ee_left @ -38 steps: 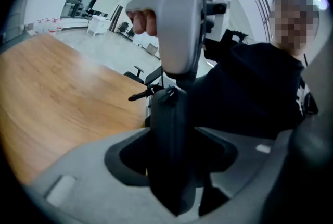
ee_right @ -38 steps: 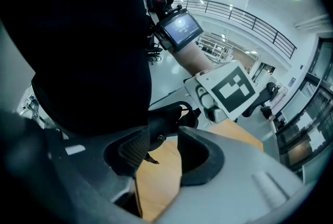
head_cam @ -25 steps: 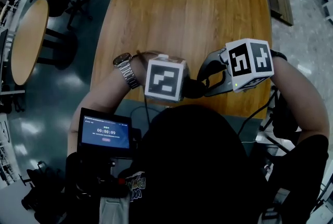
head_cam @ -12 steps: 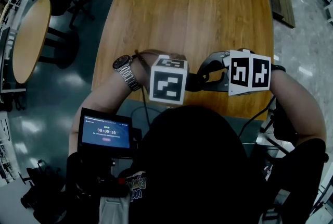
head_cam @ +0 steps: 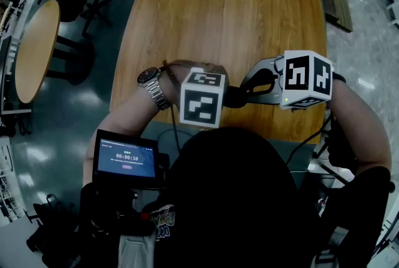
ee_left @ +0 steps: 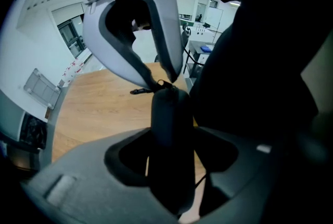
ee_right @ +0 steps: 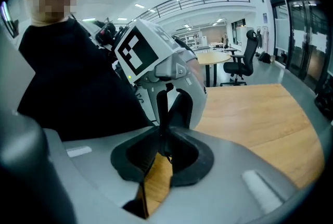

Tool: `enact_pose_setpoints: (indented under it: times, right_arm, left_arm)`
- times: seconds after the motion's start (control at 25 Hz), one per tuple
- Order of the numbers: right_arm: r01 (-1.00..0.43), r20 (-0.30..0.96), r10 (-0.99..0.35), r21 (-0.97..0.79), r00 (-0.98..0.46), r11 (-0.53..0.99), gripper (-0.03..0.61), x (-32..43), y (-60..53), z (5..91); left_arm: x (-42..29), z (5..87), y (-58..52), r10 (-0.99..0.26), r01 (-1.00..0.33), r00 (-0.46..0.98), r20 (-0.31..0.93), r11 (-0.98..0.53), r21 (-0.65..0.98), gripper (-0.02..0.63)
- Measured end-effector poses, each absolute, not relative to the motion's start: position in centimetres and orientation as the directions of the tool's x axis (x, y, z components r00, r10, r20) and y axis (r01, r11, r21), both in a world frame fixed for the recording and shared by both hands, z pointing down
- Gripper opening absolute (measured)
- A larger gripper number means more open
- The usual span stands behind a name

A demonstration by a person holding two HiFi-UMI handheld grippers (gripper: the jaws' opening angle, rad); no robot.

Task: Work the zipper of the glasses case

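After just squeezing the jaws of the right gripper (ee_right: 164, 133) in, now pinching them nearly together on what looks like the zipper pull (ee_left: 140, 91) at the far tip of the glasses case (ee_left: 169, 113). Probably meaning getting a bite on the tab and being about ready to start dragging it along the zip. Clamping the case itself in the left gripper (ee_left: 171, 151), jaws spread wide around its body. Holding it up over the near edge of the desk (head_cam: 224, 11), close to the body. Keeping the long axis running straight out along the left jaws, zipper end pointing away toward the right gripper.
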State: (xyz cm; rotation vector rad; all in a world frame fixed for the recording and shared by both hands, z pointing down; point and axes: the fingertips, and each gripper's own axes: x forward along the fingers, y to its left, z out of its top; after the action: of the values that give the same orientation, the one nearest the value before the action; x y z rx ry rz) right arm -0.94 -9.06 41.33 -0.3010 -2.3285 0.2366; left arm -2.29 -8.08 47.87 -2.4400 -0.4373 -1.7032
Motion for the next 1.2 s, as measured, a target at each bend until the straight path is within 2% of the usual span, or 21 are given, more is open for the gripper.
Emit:
enact_pose_setpoints:
  times: [0.04,0.36,0.52,0.72,0.84,0.96,1.08,1.2]
  right_arm:
    - [0.134,0.666,0.287,-0.272,-0.689,0.953,0.048,-0.9,-9.2,41.3]
    - [0.185,0.663,0.320,-0.268,-0.677,0.946,0.026,-0.6,-8.7,41.2]
    - [0.219,0.696,0.292,-0.195,-0.656,0.956,0.021,-0.6,-8.2,41.3]
    - [0.300,0.720,0.234,-0.038,-0.653,0.953,0.015,-0.7,-7.9,40.4]
    - [0.339,0.727,0.195,0.055,-0.658,0.939,0.009,-0.8,-7.9,39.5]
    - [0.350,0.723,0.135,0.156,-0.678,0.924,0.006,-1.0,-8.0,37.8]
    - [0.328,0.705,0.067,0.242,-0.706,0.913,0.005,-0.9,-8.5,36.0]
    - [0.305,0.693,0.018,0.293,-0.720,0.906,0.005,-0.4,-8.9,35.0]
  left_arm:
    - [-2.2,47.9,-8.2,0.156,0.310,0.323,0.934,-0.949,0.051,0.253]
    - [-2.3,47.6,-8.6,0.157,0.296,0.342,0.927,-0.954,0.053,0.253]
    - [-2.3,47.2,-8.1,0.234,0.273,0.393,0.890,-0.953,0.130,0.252]
    - [-2.0,45.8,-7.3,0.376,0.243,0.492,0.785,-0.925,0.291,0.251]
    - [-2.0,44.8,-6.2,0.481,0.250,0.546,0.686,-0.875,0.414,0.250]
    - [-1.6,43.0,-5.6,0.567,0.274,0.651,0.505,-0.796,0.541,0.245]
    - [-1.4,40.8,-5.7,0.591,0.309,0.746,0.308,-0.716,0.626,0.243]
    - [-1.6,39.4,-6.2,0.576,0.336,0.800,0.169,-0.663,0.668,0.242]
